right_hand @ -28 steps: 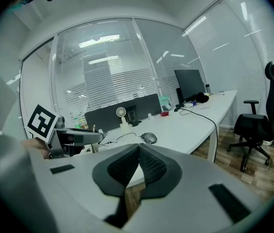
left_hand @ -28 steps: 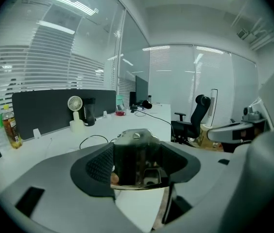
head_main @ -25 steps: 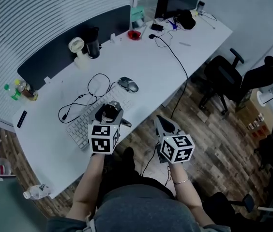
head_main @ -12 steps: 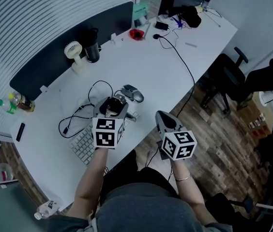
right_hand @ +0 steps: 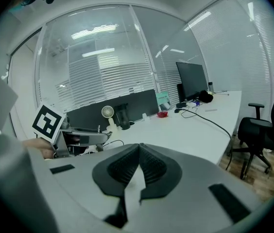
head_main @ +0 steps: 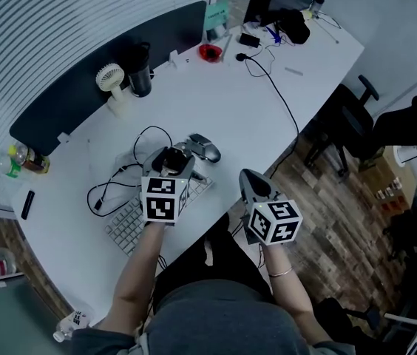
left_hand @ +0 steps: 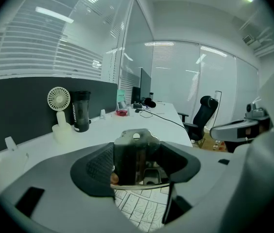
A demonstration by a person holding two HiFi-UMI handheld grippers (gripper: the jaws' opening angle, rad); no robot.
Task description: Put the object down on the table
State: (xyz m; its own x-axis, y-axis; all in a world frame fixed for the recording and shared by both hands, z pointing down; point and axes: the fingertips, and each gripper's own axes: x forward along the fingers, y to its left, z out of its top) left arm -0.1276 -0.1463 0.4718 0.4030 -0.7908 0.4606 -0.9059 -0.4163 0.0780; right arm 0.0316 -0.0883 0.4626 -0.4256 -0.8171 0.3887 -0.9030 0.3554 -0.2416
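My left gripper (head_main: 170, 160) is shut on a small shiny metal object (left_hand: 135, 155) with a round hole near its top, upright between the jaws. It hangs just above the white keyboard (head_main: 129, 224), close to the grey mouse (head_main: 207, 148) on the white table (head_main: 260, 102). The right gripper view shows the left gripper (right_hand: 81, 139) from the side, level over the table. My right gripper (head_main: 251, 180) is off the table's near edge, above the wooden floor. Its jaws (right_hand: 139, 166) are shut with nothing between them.
A black cable (head_main: 120, 177) loops beside the keyboard. A small white fan (head_main: 111, 80) and a black tumbler (head_main: 140, 69) stand by the dark partition. A monitor and clutter sit at the far end (head_main: 279, 21). Black office chairs (head_main: 353, 120) stand to the right.
The left gripper with the metal object has moved forward over the keyboard, nearer the mouse. The right gripper has barely moved.
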